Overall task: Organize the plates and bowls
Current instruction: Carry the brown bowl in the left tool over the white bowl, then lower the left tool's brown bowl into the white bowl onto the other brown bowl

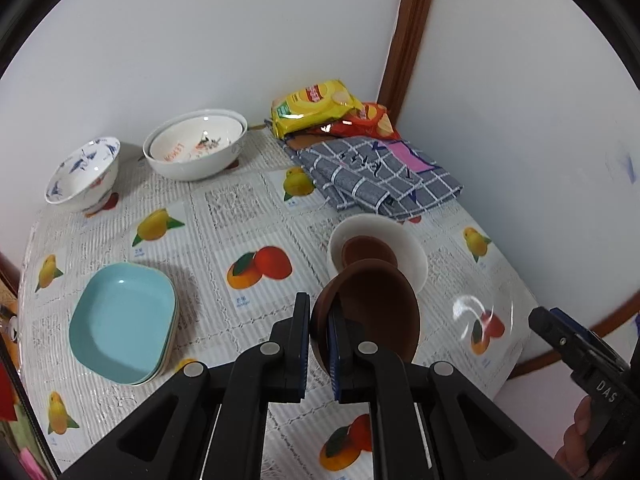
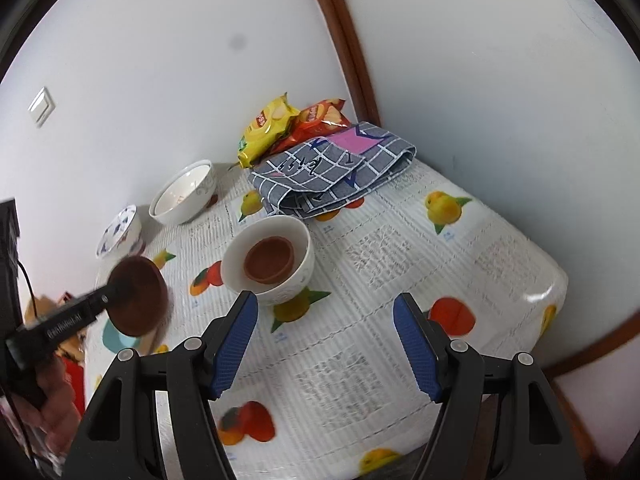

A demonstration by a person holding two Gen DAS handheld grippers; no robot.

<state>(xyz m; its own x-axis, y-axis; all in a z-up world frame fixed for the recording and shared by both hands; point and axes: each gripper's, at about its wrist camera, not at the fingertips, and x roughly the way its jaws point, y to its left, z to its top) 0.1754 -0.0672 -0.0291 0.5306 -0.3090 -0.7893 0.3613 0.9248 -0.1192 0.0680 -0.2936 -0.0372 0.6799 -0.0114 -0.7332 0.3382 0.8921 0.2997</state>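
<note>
Bowl [image 1: 372, 312] pinched by its rim in your left gripper [image 1: 320, 344]; level it over the white bowl [image 2: 268, 260] near the table's back corner, right gripper [image 2: 324, 344] wide, idle.

Left gripper [image 1: 320, 316]: black plastic linkage arms, round silver pivot pins, blue ribbed pads on inner finger faces. Right gripper [image 2: 325, 320]: same black frame, silver pins, blue textured pads [image 2: 236, 344], triangular cut-outs in outer arms. Right gripper body, seen beyond table edge [image 1: 516, 344]: black, white "DAS" lettering. Left handle: white lettering, too blurred to read; thin black cable beside it. Bare skin of hand [image 2: 48, 408] on handle.
</note>
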